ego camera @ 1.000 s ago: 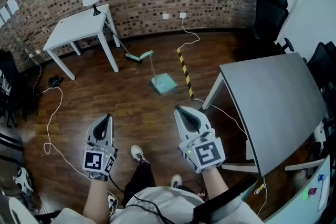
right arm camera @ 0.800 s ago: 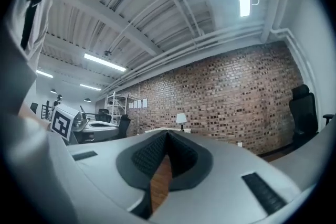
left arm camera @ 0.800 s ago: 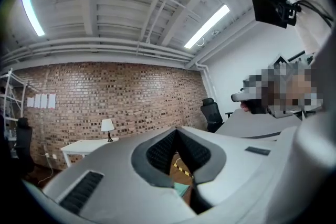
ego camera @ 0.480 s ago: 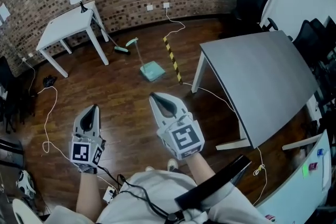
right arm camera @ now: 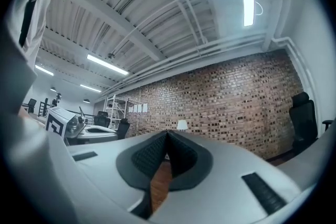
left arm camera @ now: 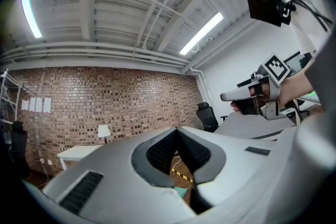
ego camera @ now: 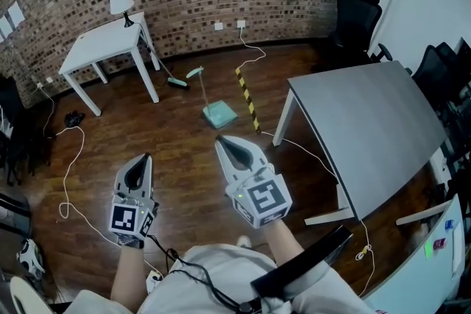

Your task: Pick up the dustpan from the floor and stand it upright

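Note:
The teal dustpan [ego camera: 220,115] lies on the wooden floor in the head view, its thin handle [ego camera: 199,84] running up-left to a teal grip. A sliver of the pan [left arm camera: 180,191] shows through the left jaws. My left gripper [ego camera: 140,160] is held low at the left, shut and empty. To its right my right gripper [ego camera: 224,142] is also shut, with nothing between its jaws. Both point toward the dustpan and are well short of it. The right gripper [left arm camera: 247,96] shows in the left gripper view, and the left gripper [right arm camera: 65,126] in the right one.
A broom [ego camera: 175,82] leans by the white table [ego camera: 103,48] with a lamp [ego camera: 121,2]. A yellow-black striped strip [ego camera: 246,95] lies right of the dustpan. The grey table [ego camera: 368,121] stands at right, black chairs [ego camera: 357,18] behind it. Cables [ego camera: 70,158] trail across the floor.
The person's feet, seen a second ago, are out of view and the scene has shifted in the frame. Both grippers stay shut and side by side. The dustpan has not moved.

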`<action>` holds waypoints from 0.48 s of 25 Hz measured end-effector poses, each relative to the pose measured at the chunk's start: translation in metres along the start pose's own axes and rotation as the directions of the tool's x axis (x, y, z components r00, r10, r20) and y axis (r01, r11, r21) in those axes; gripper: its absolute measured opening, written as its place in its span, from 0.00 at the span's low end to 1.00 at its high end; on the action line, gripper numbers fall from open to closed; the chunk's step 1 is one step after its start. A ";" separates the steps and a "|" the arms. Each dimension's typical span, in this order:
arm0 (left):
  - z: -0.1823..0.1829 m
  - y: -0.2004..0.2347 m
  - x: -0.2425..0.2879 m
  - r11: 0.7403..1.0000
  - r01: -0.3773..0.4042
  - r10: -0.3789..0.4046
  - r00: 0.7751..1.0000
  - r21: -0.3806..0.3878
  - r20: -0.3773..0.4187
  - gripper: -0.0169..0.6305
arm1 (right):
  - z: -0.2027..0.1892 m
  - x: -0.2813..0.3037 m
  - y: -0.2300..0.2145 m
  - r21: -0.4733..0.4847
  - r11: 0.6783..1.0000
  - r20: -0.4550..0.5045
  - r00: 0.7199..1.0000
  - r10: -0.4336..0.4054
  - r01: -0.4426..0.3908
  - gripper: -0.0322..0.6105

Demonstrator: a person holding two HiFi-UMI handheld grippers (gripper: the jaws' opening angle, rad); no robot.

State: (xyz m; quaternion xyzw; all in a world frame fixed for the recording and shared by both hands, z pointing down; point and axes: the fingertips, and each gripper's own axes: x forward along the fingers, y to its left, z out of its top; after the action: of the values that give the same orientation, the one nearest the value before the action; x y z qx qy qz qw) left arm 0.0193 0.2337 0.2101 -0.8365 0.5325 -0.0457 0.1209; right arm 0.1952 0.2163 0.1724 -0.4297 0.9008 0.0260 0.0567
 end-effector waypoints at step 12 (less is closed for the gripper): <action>-0.002 0.011 0.000 1.000 -0.004 0.004 1.000 -0.007 0.013 0.03 | 0.001 0.011 0.017 -0.053 0.998 -0.010 1.000 0.020 -0.020 0.03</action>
State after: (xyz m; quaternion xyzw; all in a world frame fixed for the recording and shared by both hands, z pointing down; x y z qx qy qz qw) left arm 0.0094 0.2284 0.2093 -0.8361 0.5336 -0.0383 0.1215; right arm 0.1750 0.2187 0.1702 -0.4222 0.9043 0.0485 0.0407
